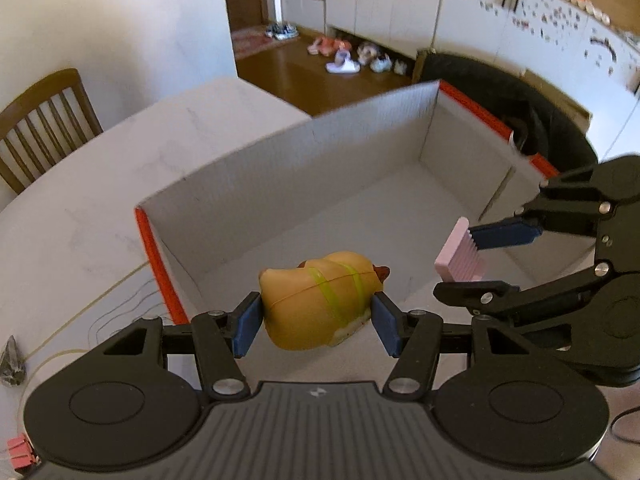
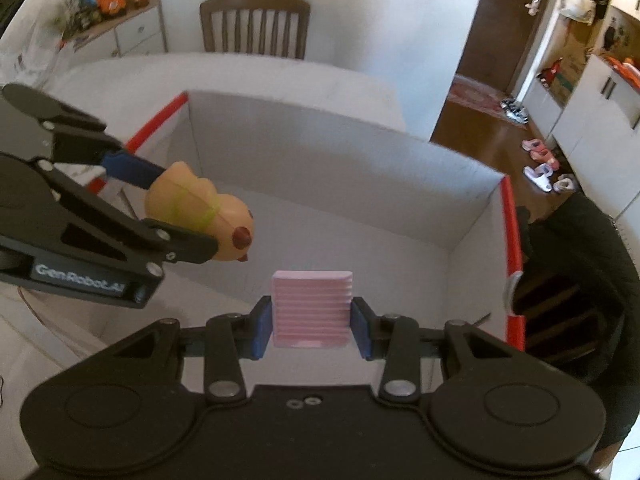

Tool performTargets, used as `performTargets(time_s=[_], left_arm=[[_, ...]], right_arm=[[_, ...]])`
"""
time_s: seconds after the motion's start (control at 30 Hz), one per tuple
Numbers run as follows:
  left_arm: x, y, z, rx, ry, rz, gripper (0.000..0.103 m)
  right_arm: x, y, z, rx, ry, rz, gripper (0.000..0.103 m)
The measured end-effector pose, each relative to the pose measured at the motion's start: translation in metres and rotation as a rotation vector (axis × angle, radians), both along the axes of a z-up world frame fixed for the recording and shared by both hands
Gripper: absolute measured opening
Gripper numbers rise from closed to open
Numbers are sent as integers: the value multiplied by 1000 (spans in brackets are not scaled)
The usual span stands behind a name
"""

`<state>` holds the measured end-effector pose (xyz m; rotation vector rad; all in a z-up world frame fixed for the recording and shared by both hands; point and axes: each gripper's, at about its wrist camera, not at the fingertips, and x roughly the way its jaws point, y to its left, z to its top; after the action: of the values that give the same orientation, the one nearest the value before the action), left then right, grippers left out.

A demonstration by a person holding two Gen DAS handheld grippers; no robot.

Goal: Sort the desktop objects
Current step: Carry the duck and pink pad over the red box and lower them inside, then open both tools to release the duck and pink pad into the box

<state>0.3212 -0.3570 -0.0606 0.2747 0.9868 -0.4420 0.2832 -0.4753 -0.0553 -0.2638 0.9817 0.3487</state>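
Jaws on both sides were loaded! My left gripper (image 1: 318, 322) pinched a toy hot dog (image 1: 320, 300), tan bun with yellow-green stripes, its blue pads (image 1: 246, 326) pressed to either flank. My right gripper (image 2: 312, 322) clamped a pink ribbed block (image 2: 310, 310) between its own blue pads (image 2: 262, 330), ridges facing me. Both loads hung over the open cardboard box (image 1: 280, 152), white inside, orange tape along its end rims. In the left wrist view the right gripper (image 1: 468, 256) showed at three o'clock, the pink block (image 1: 460, 252) above the box floor. In the right wrist view the left gripper (image 2: 182, 210) came in from nine o'clock, the hot dog (image 2: 200, 212) above the near left part of the box (image 2: 340, 152). The box stood on a white table (image 1: 100, 200), a wooden chair (image 2: 256, 26) at twelve o'clock beyond it.
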Motion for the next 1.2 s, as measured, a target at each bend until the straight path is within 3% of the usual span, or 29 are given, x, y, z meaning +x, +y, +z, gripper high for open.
performTargets(time_s=[0.17,0.57,0.77,0.9,1.2], left_arm=[[7,0,-11,22,48,-25,58],[6,-6,-18,146,4,-125,59],[5,-11,-11,99,16,-168,59],[7,-17,-20,140,56,-198,59],[18,-3,-26,115,151,-158,61]], right_arm=[[9,5,-11,-17,53,14,40],[19,16,-26,-38,134,8,40],[24,13,-31,-79,174,26,40],[26,15,-38,-114,206,44,40],[33,12,-40,-133,263,116,44]])
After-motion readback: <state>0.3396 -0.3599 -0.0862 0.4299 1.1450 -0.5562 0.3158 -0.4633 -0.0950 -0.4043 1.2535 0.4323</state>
